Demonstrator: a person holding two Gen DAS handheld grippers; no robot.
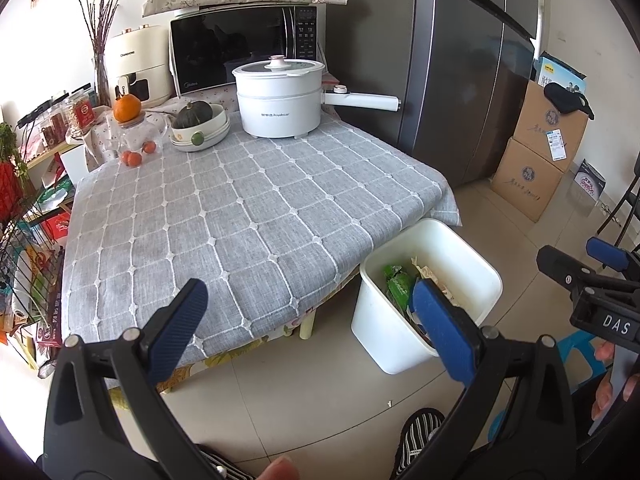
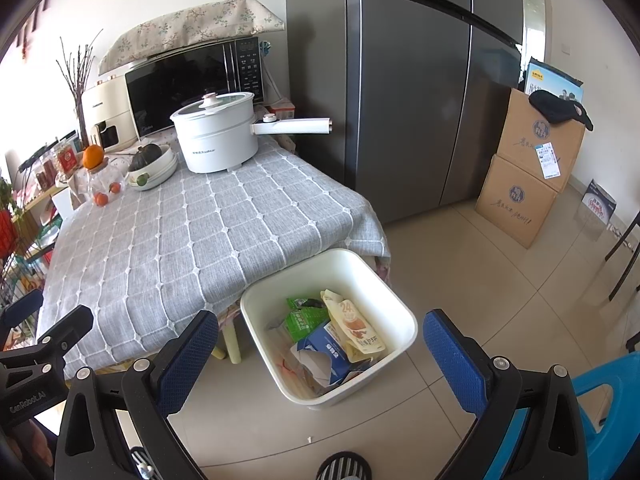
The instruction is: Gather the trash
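A white square bin (image 2: 396, 312) (image 1: 476, 256) stands on the floor at the table's near right corner. Inside lie several wrappers: a green packet (image 2: 302, 318) (image 1: 396, 282), a cream pouch (image 2: 356, 326) and a torn blue carton (image 2: 326, 354). My right gripper (image 2: 320, 354) hangs open above the bin, nothing between its blue pads. My left gripper (image 1: 312, 328) is open too, over the table's front edge, its right pad in front of the bin. In the left wrist view the right gripper (image 1: 592, 272) shows at the right edge.
The grey checked tablecloth (image 1: 240, 208) carries a white electric pot (image 1: 280, 96), a bowl with a squash (image 1: 200, 120), a glass jar topped by an orange (image 1: 128, 110) and a microwave (image 1: 240, 52). A dark fridge (image 2: 420, 88), cardboard boxes (image 2: 532, 168) and a blue stool (image 2: 600, 396) stand around.
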